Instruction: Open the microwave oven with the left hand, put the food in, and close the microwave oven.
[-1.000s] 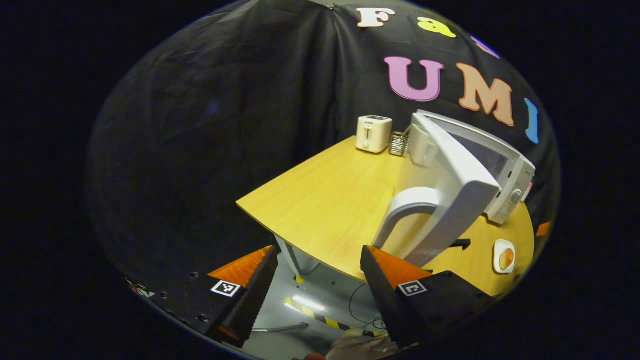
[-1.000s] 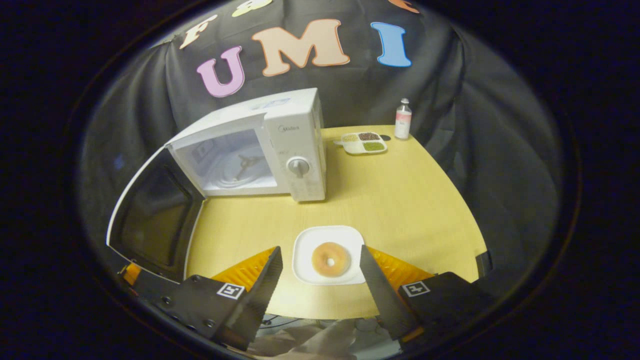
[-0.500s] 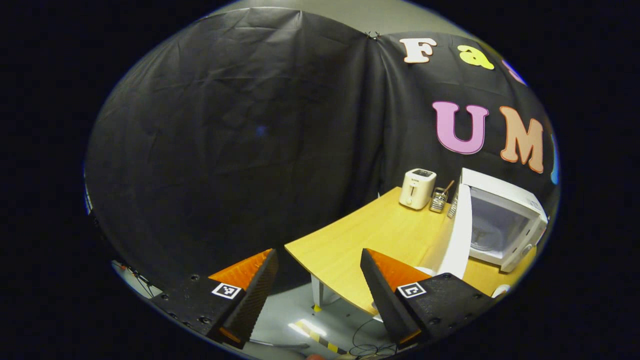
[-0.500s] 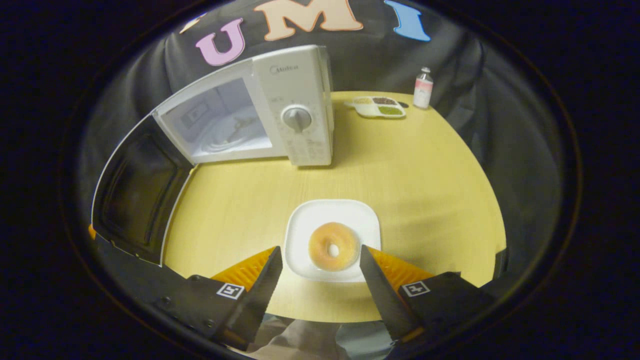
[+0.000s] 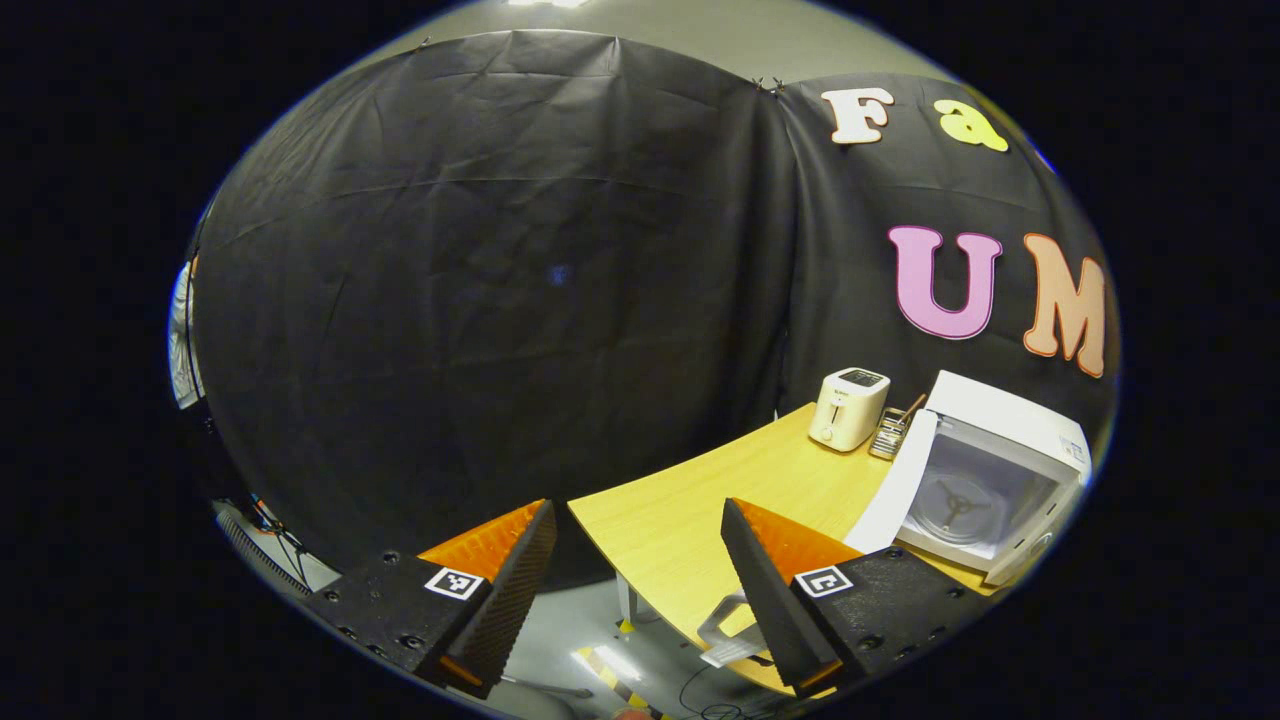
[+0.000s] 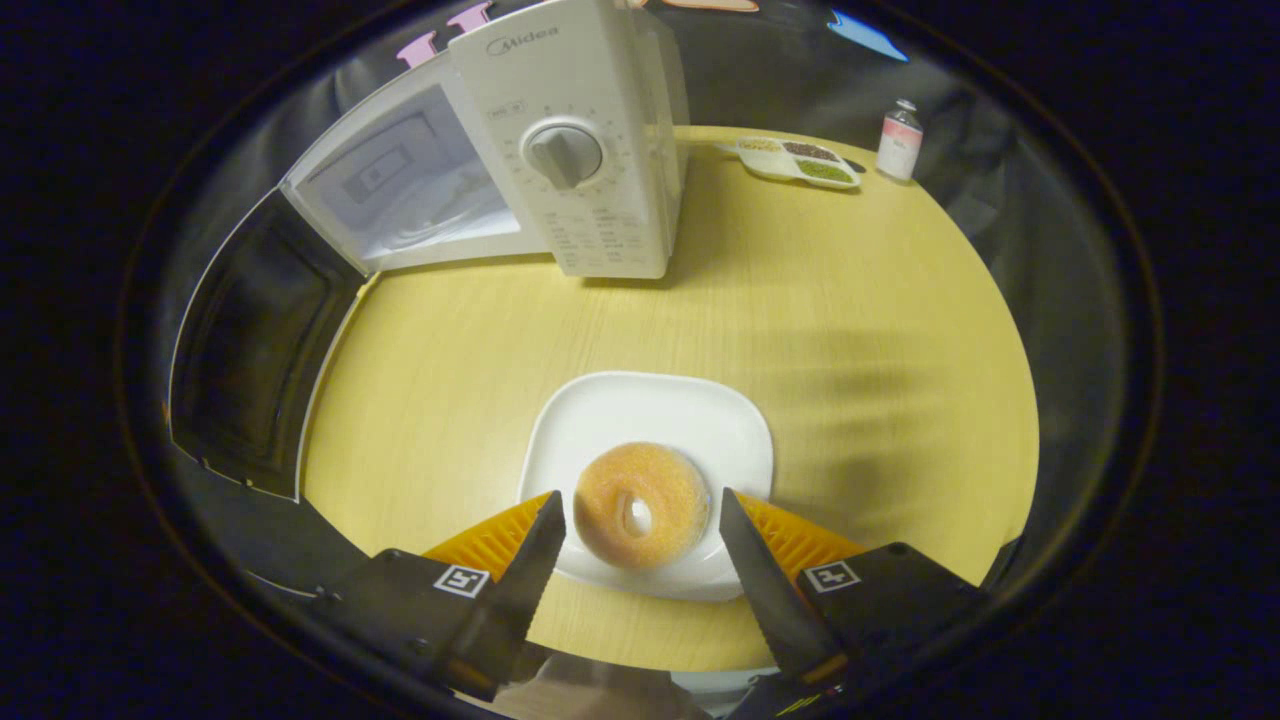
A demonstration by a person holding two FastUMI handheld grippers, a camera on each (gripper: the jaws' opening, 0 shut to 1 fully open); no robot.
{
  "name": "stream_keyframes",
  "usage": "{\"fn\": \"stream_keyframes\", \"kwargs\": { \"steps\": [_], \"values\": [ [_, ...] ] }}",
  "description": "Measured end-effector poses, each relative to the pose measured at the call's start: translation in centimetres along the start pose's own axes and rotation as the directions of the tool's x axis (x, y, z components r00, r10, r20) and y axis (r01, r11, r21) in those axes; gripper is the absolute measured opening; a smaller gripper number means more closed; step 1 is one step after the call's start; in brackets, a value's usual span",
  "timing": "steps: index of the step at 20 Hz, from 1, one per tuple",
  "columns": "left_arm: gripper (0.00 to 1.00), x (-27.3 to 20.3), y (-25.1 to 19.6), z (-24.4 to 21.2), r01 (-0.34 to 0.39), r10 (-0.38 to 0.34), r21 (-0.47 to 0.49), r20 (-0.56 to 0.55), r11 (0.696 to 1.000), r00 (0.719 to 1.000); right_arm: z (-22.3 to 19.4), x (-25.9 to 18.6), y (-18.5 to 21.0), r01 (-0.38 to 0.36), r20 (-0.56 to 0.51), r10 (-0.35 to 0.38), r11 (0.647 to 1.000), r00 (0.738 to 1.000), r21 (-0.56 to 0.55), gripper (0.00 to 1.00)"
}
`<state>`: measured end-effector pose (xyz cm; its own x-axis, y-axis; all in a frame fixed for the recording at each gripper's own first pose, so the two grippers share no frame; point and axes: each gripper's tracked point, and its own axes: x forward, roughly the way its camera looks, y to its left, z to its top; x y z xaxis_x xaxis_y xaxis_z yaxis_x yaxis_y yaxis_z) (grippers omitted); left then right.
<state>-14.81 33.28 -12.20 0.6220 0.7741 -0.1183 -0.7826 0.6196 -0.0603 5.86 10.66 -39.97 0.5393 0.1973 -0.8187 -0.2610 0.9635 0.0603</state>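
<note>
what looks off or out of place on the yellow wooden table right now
Nothing stands out. The white microwave oven sits with its door swung wide, as the task needs. The glazed ring doughnut lies flat on its white square plate, between the open right gripper fingers. Nothing spilled.

Toaster (image 5: 848,408), bottle (image 6: 899,140), snack tray (image 6: 797,161).

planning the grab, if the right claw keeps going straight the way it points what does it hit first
Most likely the doughnut: it lies on the white plate right between the open right claw fingers, which straddle it. Depth is unclear, so the fingers could touch the plate's near rim first.
</note>
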Motion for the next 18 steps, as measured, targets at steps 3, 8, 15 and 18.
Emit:
{"fn": "stream_keyframes", "kwargs": {
  "steps": [3,8,15,18],
  "values": [
    [0.97,0.8,-0.1,0.3,-0.001,0.001,0.016,0.002,1.0,1.0,-0.3,0.5,0.1,0.019,-0.016,-0.019,1.0,1.0,-0.008,0.98],
    [0.96,3.8,-2.0,-0.2,0.097,-0.095,0.042,-0.041,0.994,0.995,-0.8,1.2,0.3,0.119,-0.01,-0.118,0.992,0.993,0.053,0.92],
    [0.96,7.3,-5.2,-0.5,0.286,-0.279,0.07,-0.094,0.956,0.956,-0.1,0.6,1.8,0.236,0.045,-0.245,0.961,0.969,0.145,0.83],
    [0.97,8.6,-6.5,-1.5,0.355,-0.346,0.057,-0.128,0.933,0.929,1.4,-0.3,4.3,0.213,0.098,-0.236,0.957,0.967,0.199,0.83]
  ]
}}
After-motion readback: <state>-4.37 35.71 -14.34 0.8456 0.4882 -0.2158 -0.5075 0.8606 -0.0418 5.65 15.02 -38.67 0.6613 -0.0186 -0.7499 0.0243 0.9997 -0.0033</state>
